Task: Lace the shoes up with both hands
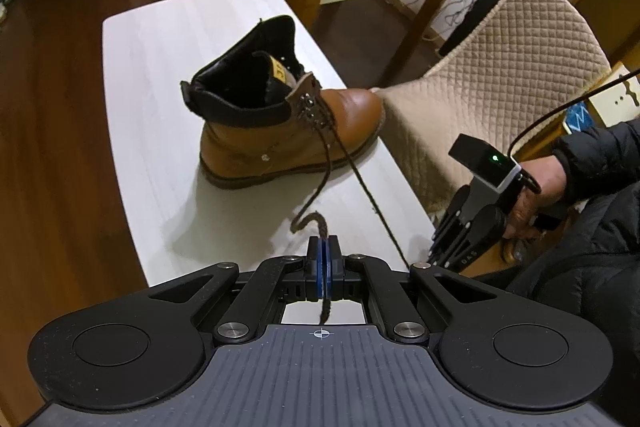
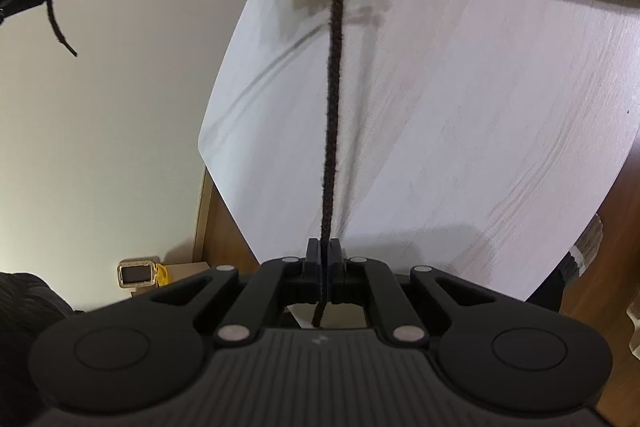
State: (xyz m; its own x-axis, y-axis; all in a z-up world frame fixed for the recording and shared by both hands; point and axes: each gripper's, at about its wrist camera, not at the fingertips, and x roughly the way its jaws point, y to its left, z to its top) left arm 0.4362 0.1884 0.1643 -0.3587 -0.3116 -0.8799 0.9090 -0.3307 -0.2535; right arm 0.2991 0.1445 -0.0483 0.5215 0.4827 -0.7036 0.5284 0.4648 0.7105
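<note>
Now | both hand-held grippers clamp lace ends | boot (image 1: 288, 119) on table (image 1: 152, 99) | quilted chair (image 1: 512, 75) beside

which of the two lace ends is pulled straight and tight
The lace end in the right claw runs straight and taut; the lace end in the left claw curves slack.
</note>
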